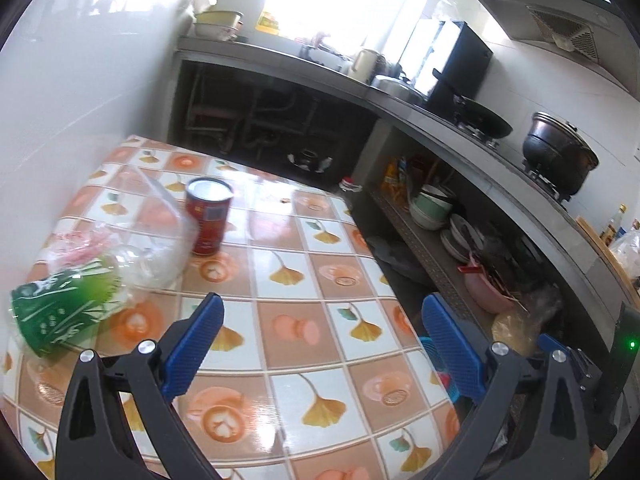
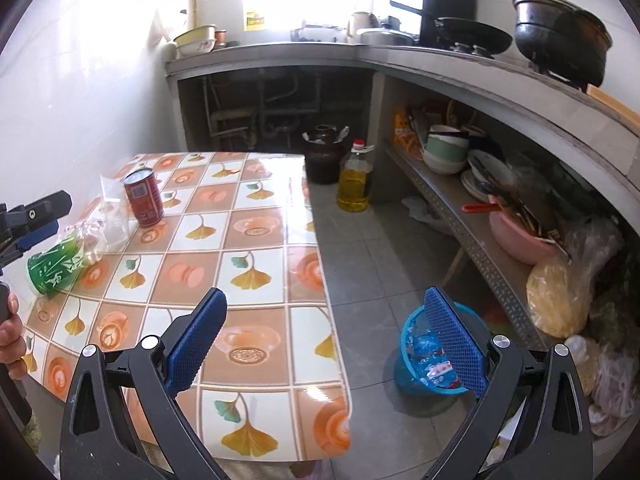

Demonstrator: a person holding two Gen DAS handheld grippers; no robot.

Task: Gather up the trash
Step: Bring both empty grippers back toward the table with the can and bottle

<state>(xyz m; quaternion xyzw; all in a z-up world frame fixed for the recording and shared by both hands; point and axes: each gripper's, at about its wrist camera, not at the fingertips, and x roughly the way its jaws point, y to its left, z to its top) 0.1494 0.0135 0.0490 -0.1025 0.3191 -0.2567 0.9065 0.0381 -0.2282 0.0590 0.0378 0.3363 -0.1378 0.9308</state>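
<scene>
Left wrist: left gripper [image 1: 320, 312] spread wide — red can [image 1: 208, 216] upright.

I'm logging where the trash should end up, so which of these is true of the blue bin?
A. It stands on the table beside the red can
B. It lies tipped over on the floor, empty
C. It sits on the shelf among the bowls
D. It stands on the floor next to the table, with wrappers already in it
D: the blue bin stands upright on the grey floor tiles beside the table, with colourful wrappers showing inside.
</scene>
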